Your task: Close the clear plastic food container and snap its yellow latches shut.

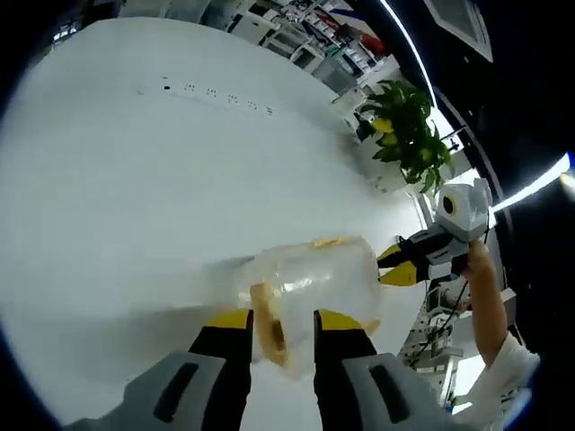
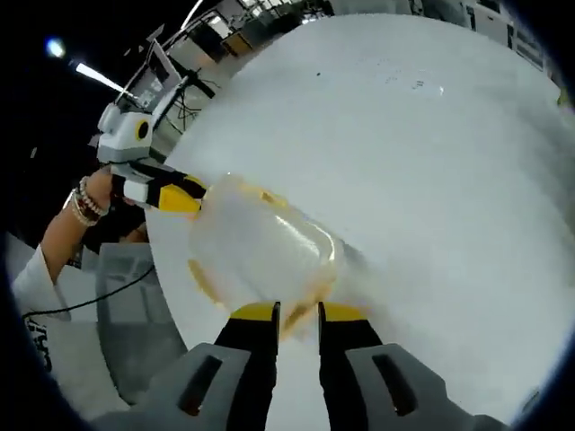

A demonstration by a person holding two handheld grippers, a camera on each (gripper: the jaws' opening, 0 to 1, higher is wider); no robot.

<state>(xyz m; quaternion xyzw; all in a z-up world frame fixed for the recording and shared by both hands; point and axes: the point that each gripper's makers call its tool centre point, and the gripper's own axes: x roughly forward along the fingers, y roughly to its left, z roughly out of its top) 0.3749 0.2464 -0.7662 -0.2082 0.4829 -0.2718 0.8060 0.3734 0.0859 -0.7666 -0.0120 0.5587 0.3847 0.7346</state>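
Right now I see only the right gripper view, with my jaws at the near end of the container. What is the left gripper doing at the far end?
Observer: In the left gripper view, the left gripper has one jaw on each side of a yellow latch at its end of the container.
Operator: Is it clamped on it?
Observer: I cannot tell. The latch lies close to one jaw, and there seems to be a gap beside the other.
Operator: Anything beyond my gripper?
Observer: A leafy plant stands past the right gripper, near the edge of the table.
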